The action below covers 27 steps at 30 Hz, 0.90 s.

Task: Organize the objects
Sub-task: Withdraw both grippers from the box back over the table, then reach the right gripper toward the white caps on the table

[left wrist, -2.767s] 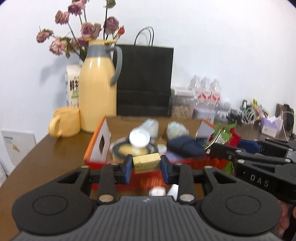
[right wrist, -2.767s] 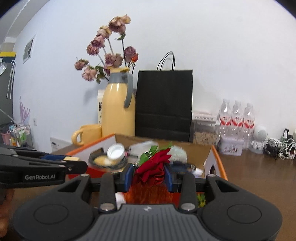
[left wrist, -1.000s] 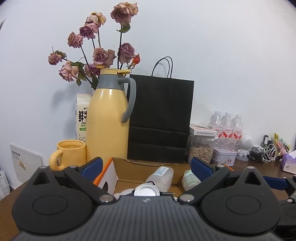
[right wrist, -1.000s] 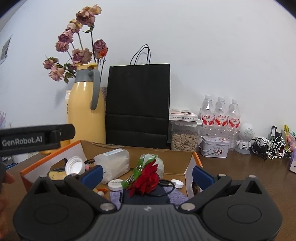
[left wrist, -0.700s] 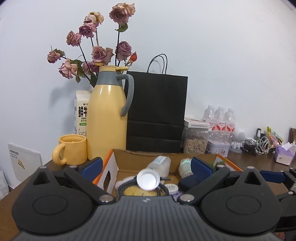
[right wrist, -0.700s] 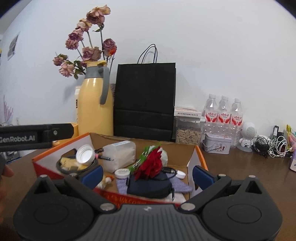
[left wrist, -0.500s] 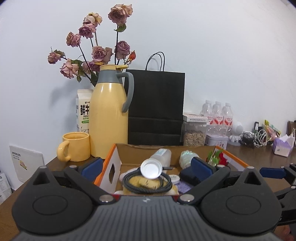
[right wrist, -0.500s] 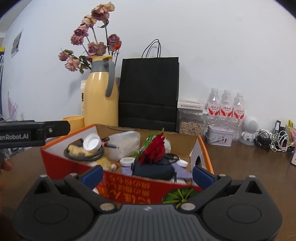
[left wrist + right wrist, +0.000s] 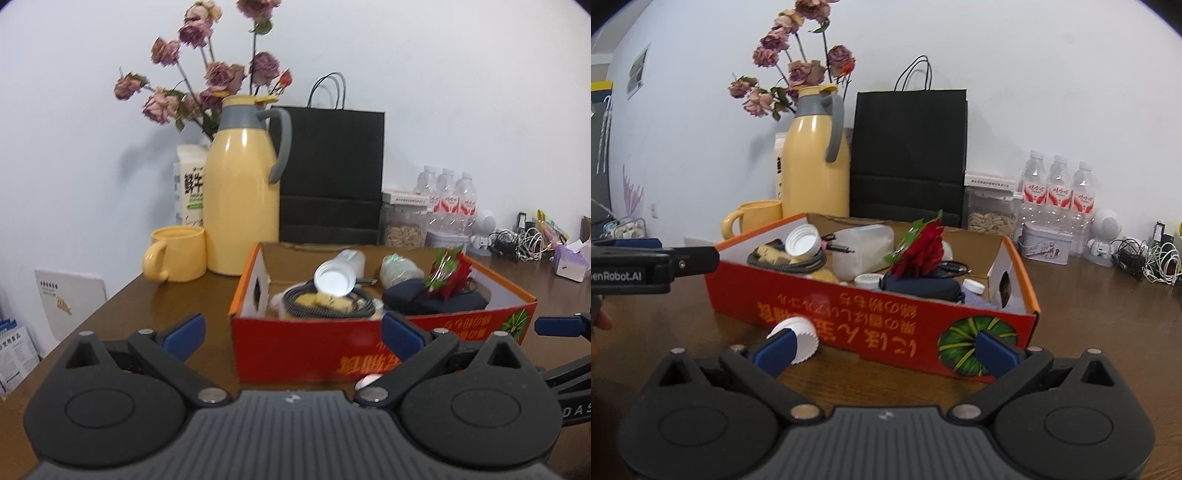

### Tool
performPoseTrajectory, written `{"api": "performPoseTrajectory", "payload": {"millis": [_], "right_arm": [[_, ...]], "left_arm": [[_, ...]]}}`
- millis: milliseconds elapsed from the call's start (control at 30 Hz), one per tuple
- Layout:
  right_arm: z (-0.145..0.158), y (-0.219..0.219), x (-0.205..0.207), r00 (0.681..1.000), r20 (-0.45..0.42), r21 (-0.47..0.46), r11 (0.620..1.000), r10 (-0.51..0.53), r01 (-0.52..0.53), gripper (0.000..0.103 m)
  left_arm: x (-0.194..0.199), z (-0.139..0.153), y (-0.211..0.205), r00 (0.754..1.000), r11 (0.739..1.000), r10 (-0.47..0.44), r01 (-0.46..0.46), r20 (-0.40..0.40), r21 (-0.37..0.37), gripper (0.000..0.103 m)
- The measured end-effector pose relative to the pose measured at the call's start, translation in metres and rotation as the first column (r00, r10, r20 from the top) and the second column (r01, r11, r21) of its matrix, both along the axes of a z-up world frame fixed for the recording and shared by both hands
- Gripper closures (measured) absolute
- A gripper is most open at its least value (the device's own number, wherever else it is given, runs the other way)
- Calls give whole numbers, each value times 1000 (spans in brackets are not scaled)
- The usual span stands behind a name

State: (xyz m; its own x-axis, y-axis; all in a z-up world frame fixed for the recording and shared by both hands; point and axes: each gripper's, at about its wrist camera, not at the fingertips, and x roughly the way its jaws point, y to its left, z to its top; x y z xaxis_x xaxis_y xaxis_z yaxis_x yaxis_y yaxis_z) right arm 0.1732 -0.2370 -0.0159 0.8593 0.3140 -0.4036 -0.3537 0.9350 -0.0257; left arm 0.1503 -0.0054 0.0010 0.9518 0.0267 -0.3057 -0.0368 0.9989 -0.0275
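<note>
A red cardboard box (image 9: pixel 332 354) (image 9: pixel 868 314) stands on the brown table. In it lie a red flower (image 9: pixel 452 273) (image 9: pixel 919 254), a dark blue pouch (image 9: pixel 436 299) (image 9: pixel 919 286), a coiled cable (image 9: pixel 295 301) around a yellow block (image 9: pixel 332 302), a white lid (image 9: pixel 334 278) (image 9: pixel 802 240) and a clear plastic bottle (image 9: pixel 864 247). My left gripper (image 9: pixel 293 334) is open and empty in front of the box. My right gripper (image 9: pixel 886 350) is also open and empty, just short of the box's front wall. A white cap (image 9: pixel 798 334) lies on the table by its left finger.
Behind the box stand a yellow jug (image 9: pixel 242 206) with dried roses, a yellow mug (image 9: pixel 177 253), a black paper bag (image 9: pixel 330 173), a seed jar (image 9: pixel 991 210) and water bottles (image 9: pixel 1058 195). Cables (image 9: pixel 1152 258) and a tissue box (image 9: pixel 570 258) lie far right.
Both grippers have opened: the yellow block and the red flower now lie in the box. Since then both grippers have drawn back from over the box to its front side.
</note>
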Motion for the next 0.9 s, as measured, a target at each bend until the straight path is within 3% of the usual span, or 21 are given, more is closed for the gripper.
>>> {"api": "performPoseTrajectory", "payload": {"millis": [267,433,600,733,867,900], "right_arm": [[-7,7,-7,996,-64,-7,998,63,-64,0],[-12,13,-6,984,-126,1,991,130,-131,9],[-17,20,-3,962,-199,13,983,184,-185,36],[-22,29,-1,949,-243,-16,977,201,-211,39],[-22,36,-7,944,-229,-37,967,235,-250,61],[-22,37,-7,945,-228,-38,967,235,-250,61]], "left_arm": [[-6,-8,15,998,1000,12,-13,-58,-10,0],[-9,-9,21,998,1000,3,-5,-62,-25,0],[-9,-7,21,998,1000,-4,2,-59,-28,0],[-12,-6,21,999,999,-12,10,-51,-35,0],[-12,-6,21,999,999,-17,15,-51,-35,0],[-12,-6,21,999,999,-17,15,-51,-35,0]]}}
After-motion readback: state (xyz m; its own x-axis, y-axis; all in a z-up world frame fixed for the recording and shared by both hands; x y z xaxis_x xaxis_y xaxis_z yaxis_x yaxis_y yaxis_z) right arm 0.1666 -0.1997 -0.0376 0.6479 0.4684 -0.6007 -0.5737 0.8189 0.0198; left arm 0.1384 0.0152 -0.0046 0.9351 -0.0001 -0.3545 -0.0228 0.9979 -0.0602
